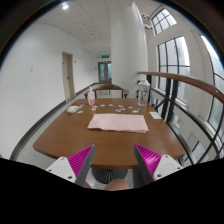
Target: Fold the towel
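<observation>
A pale pink towel (118,122) lies flat on the brown wooden table (70,140), well beyond my fingers. My gripper (113,160) is open and empty, held back over the table's near edge. Its two magenta pads (82,159) stand wide apart, with nothing between them. The towel looks spread out or folded flat in a rectangle; I cannot tell how many layers it has.
Small objects, a pink bottle (92,97) and papers (74,108) sit at the table's far end. Chairs (168,125) stand along the right side by tall windows. A doorway (104,72) and white walls lie beyond. A chair base (104,176) shows below the near edge.
</observation>
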Action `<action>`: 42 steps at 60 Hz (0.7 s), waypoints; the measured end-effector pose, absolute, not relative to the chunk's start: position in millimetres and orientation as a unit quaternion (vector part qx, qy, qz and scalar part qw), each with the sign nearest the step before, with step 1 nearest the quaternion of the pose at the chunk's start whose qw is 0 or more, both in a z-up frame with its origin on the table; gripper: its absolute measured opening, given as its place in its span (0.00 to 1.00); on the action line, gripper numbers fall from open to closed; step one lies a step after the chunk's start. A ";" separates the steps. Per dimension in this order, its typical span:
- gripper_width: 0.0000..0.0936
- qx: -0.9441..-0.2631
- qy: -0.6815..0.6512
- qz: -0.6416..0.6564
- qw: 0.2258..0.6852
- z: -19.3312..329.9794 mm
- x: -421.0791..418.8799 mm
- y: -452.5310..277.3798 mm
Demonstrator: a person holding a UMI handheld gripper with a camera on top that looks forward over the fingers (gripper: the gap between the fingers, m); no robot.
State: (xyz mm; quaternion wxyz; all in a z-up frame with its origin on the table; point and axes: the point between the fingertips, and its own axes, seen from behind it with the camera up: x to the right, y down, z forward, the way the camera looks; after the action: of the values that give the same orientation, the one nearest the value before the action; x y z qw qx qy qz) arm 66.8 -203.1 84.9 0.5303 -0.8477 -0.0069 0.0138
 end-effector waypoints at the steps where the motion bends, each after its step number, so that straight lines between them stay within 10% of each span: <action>1: 0.87 -0.848 -0.008 0.017 0.530 84.3 65.3 -200.7; 42: 0.63 -0.899 -0.070 0.017 0.432 -1.6 -46.6 60.3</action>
State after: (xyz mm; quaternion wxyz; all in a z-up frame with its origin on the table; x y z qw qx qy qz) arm -46.6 60.3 -1.6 0.4324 -0.8988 -0.0699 0.0166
